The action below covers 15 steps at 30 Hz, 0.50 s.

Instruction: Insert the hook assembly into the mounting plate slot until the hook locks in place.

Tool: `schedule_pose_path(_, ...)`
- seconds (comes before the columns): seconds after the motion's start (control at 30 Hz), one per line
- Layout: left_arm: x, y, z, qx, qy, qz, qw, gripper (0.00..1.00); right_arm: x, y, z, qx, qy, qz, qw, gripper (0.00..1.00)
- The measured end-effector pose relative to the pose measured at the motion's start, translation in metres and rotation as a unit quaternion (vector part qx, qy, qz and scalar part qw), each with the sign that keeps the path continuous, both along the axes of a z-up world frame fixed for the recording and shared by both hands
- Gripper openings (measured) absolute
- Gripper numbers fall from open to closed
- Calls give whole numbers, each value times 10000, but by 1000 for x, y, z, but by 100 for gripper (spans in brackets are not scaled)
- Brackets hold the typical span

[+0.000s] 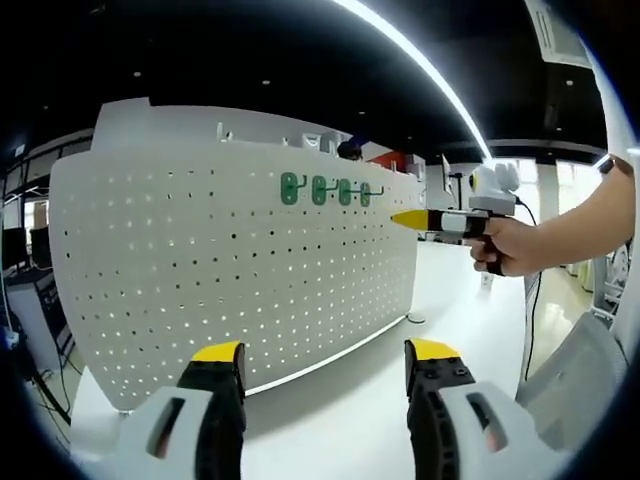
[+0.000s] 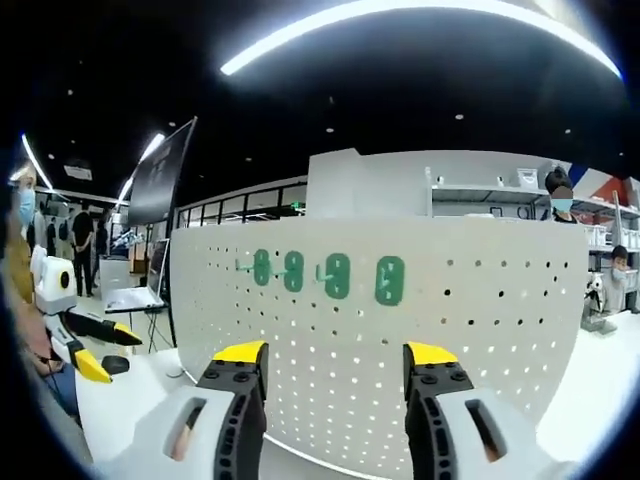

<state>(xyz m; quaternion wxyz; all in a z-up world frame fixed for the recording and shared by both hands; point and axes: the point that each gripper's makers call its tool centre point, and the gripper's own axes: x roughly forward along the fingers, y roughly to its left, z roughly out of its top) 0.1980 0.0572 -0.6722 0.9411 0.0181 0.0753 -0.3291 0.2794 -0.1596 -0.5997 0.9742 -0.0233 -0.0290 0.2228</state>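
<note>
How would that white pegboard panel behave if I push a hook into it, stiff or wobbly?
The white pegboard panel looks thin and stands upright on the table, so it may flex or rock under a push. Its curved shape probably helps it stand. The green hooks already hang there, which suggests it bears light loads.

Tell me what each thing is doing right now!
Green hooks: four in a row, hanging on the board.
Pegboard: standing upright on the white table.
Left tongs: open, empty.
Right tongs: open, empty, facing the hooks.
</note>
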Motion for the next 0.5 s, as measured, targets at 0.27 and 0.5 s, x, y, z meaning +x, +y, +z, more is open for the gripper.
schedule_pose_path(0.27, -1, 0, -2, 6, 17, 0, 10000, 67, -19, -4, -11, 2, 85, 63, 9999, 53)
schedule_pose_path(0.5, -1, 0, -3, -7, 33, 6, 10000, 67, -28, -5, -17, 40, 139, 101, 9998, 54)
